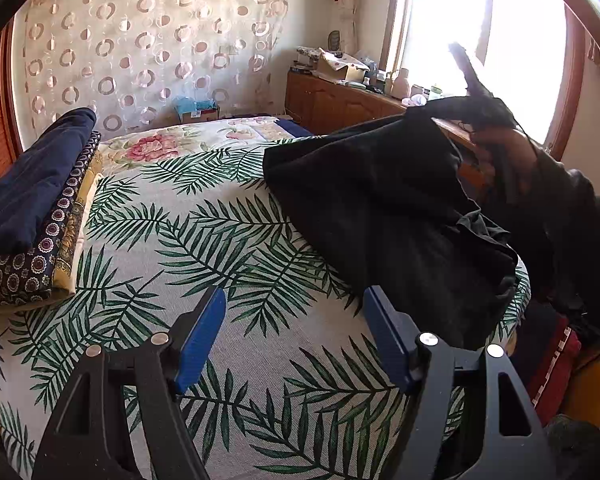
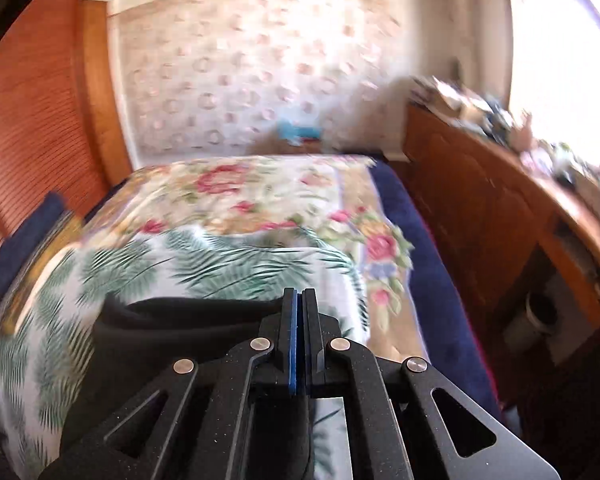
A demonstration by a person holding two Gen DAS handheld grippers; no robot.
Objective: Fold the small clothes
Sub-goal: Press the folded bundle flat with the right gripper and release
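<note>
A black garment (image 1: 384, 216) hangs over the right side of the bed, lifted by its top edge. My right gripper (image 1: 470, 76) shows in the left wrist view, raised against the window, with the garment's edge pinched in it. In the right wrist view my right gripper (image 2: 299, 300) is shut on the black garment (image 2: 172, 328), which trails down to the left. My left gripper (image 1: 296, 308) is open and empty, low over the palm-leaf bedspread (image 1: 204, 248), its right finger next to the garment's lower hem.
A stack of folded clothes (image 1: 32, 216), navy on top, sits at the bed's left edge. A wooden sideboard (image 1: 340, 100) with clutter runs along the right under the window. A floral quilt (image 2: 260, 200) covers the far bed. A wooden headboard (image 2: 40, 128) stands at the left.
</note>
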